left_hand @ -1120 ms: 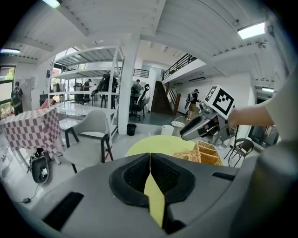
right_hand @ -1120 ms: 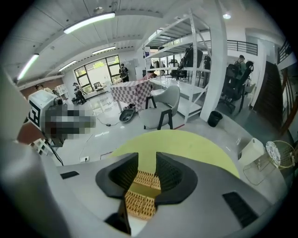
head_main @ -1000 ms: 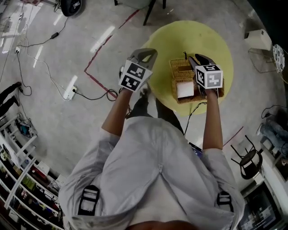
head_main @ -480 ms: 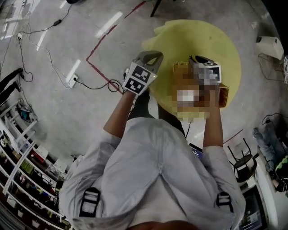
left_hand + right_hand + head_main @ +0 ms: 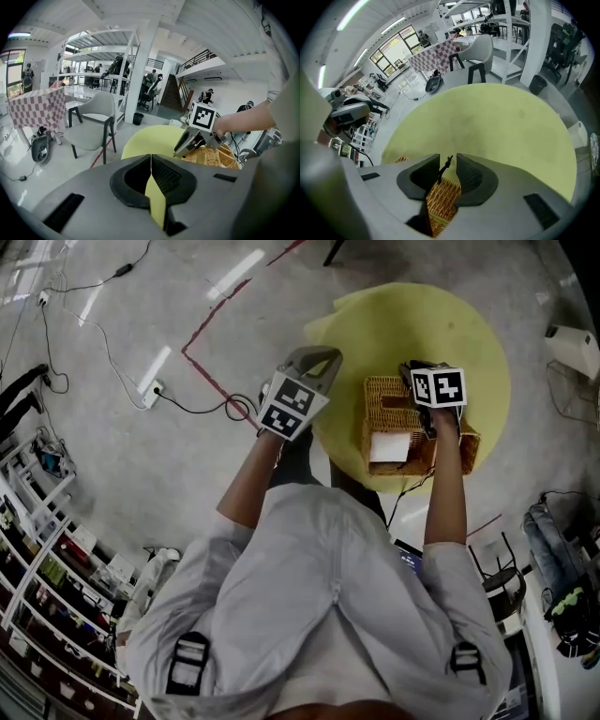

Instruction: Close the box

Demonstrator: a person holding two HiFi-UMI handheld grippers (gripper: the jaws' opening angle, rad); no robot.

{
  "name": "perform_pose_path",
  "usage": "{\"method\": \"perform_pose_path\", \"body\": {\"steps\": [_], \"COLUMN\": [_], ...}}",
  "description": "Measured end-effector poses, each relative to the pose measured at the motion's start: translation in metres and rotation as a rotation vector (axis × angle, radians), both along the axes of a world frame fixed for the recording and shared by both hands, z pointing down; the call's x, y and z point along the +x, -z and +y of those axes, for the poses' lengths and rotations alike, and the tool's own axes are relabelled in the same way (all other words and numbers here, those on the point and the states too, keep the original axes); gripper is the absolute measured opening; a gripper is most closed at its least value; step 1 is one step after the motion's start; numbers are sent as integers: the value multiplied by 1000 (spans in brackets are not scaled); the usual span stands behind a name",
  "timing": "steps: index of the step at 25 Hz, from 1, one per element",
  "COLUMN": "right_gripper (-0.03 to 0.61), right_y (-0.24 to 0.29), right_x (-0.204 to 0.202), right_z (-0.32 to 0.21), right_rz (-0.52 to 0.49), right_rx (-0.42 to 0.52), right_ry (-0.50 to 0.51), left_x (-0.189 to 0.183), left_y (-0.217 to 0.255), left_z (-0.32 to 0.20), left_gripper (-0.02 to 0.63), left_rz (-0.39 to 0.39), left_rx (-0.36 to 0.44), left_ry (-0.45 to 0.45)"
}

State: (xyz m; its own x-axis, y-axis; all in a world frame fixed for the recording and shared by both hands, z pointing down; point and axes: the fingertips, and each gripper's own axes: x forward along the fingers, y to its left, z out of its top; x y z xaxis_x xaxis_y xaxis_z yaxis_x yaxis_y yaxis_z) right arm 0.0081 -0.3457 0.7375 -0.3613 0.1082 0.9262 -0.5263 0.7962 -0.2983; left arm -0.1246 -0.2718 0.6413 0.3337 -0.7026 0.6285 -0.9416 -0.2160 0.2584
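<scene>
An open wicker box (image 5: 380, 404) stands on the round yellow table (image 5: 412, 324) with a white item (image 5: 389, 446) inside. My right gripper (image 5: 412, 367) hovers over the box's right side, pointing away from me. In the right gripper view its jaws (image 5: 449, 161) are closing; wicker (image 5: 443, 201) shows in the gap, and a thin black loop (image 5: 445, 166) stands between the tips. I see no pad pressing on either. My left gripper (image 5: 314, 354) is held off the table's left edge, shut and empty (image 5: 151, 158). From there the right gripper (image 5: 180, 151) and box (image 5: 225, 157) are visible.
A grey chair (image 5: 91, 126) stands beyond the table. On the floor to the left lie a power strip with cables (image 5: 150, 388) and a red tape line (image 5: 202, 362). Shelving (image 5: 37, 549) runs along the left, and a black stool (image 5: 506, 582) sits at the right.
The head view has shifted a little. My right gripper has edged toward the far end of the box. The left gripper stays beside the table's left edge.
</scene>
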Motion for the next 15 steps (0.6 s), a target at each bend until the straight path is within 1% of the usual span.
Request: {"method": "perform_pose_path", "body": {"steps": [3,7,9,15], "right_gripper": [123,83,52,46], "right_y": [-5,-11,-12,2], "right_x": [2,6,6,0], "right_z": [6,9,9,8], "right_rz": [40,81,80,43], "right_rx": [-37,-57,-55,-27], "right_ry": [46,76,75,62], "left_x": [0,0,-1,-5], "left_y": [3,4,5,11], "left_z": [-3,-1,2,13], "left_gripper": [32,32,32,32], "left_rz": [-1,-4,-7,-13], "left_rx": [8,10,11,22], "left_ry": [6,10,12,15]}}
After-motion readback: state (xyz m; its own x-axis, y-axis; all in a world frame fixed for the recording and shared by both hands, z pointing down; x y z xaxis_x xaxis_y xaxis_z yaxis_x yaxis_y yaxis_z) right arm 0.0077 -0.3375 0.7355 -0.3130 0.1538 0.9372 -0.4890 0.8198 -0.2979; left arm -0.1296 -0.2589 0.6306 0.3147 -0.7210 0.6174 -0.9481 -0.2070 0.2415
